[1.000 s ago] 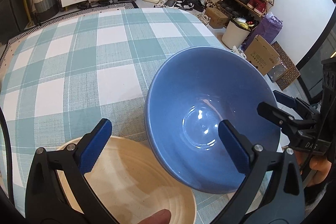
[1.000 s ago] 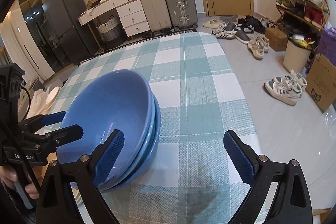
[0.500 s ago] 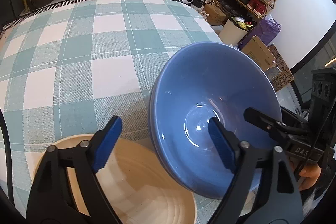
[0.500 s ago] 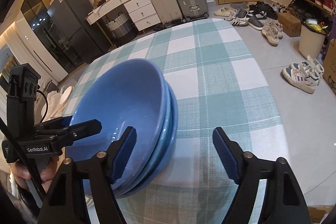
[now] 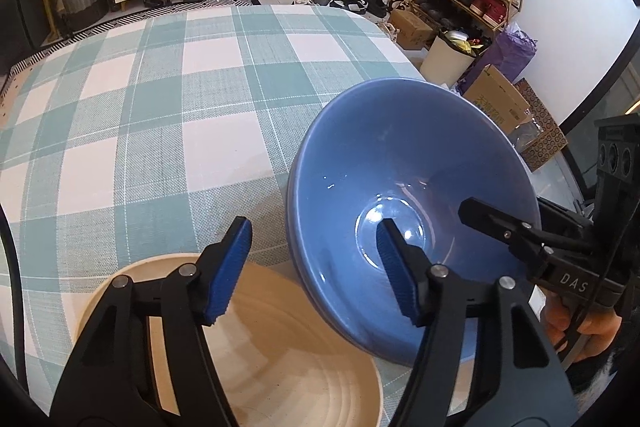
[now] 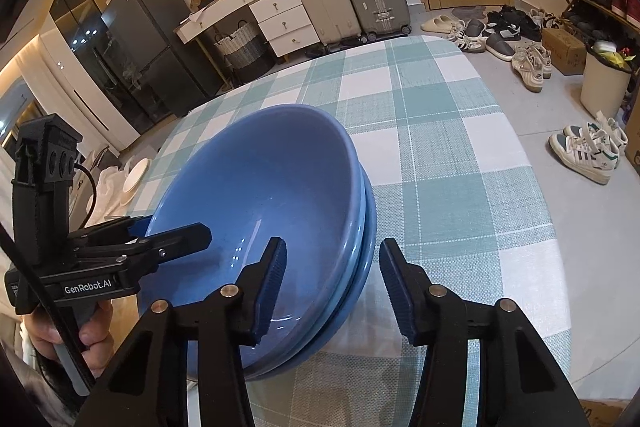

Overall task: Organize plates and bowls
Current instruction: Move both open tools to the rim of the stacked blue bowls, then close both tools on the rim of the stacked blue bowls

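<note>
I'm holding both grippers low with jaws parted: my left gripper [image 5: 314,269] is straddling the stacked blue bowls' [image 6: 272,227] rim beside the cream plate [image 5: 280,359]; my right gripper [image 6: 332,283], lettered "DAS", is straddling the opposite rim.

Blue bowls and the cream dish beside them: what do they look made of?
Blue bowls: likely glazed ceramic, glossy, with sharp light reflections in the well. Cream dish: matte, with faint concentric rings and no glare; it could be unglazed stoneware, wood or plastic.
</note>
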The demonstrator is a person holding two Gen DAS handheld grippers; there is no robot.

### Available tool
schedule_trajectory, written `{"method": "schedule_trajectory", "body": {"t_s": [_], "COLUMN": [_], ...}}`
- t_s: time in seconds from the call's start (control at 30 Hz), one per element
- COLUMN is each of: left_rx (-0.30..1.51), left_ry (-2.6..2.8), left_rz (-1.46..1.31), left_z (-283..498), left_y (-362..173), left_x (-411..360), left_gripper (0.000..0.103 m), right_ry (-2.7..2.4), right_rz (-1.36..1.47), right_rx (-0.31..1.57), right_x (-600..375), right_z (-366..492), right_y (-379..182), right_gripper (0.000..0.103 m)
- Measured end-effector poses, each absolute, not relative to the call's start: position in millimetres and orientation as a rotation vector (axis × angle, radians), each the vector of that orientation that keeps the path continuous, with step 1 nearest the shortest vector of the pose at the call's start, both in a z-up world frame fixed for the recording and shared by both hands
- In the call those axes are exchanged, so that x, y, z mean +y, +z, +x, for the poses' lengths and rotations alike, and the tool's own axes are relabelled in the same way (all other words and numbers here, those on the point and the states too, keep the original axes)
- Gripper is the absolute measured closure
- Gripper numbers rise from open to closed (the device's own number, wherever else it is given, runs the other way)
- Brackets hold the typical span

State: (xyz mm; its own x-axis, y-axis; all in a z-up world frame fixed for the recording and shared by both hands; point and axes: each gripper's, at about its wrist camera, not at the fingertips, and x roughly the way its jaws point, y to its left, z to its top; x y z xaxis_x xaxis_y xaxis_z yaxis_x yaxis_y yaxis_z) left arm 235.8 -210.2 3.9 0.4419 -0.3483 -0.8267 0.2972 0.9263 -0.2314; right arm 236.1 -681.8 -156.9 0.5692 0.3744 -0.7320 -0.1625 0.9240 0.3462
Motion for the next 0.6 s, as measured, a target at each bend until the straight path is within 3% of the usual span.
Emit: {"method": "schedule_trajectory", "body": {"t_s": [0.1, 0.33, 0.6], "left_rx": [1.039, 1.049, 1.041], "left_ry": [-0.406, -0.438, -0.427], "left_rz": [-0.056, -0.039, -0.027], "left_z": [235.3, 229.9, 226.9], "left_y": [4.7, 4.5, 4.9], "left_x": [-209.4, -214.1, -214.2], "left_gripper": [0.041, 0.072, 0.078], "right_ry": [0.319, 0.299, 0.282], "right_rz": [0.246, 0.211, 0.199], "right_rx": [0.912, 0.897, 0.898], "right_x": [-680.7, -678.1, -679.5], "right_z": [235.9, 232.0, 228.8], "right_y": [-156.3, -151.8, -150.3], "right_gripper": [0.054, 0.067, 0.071]}}
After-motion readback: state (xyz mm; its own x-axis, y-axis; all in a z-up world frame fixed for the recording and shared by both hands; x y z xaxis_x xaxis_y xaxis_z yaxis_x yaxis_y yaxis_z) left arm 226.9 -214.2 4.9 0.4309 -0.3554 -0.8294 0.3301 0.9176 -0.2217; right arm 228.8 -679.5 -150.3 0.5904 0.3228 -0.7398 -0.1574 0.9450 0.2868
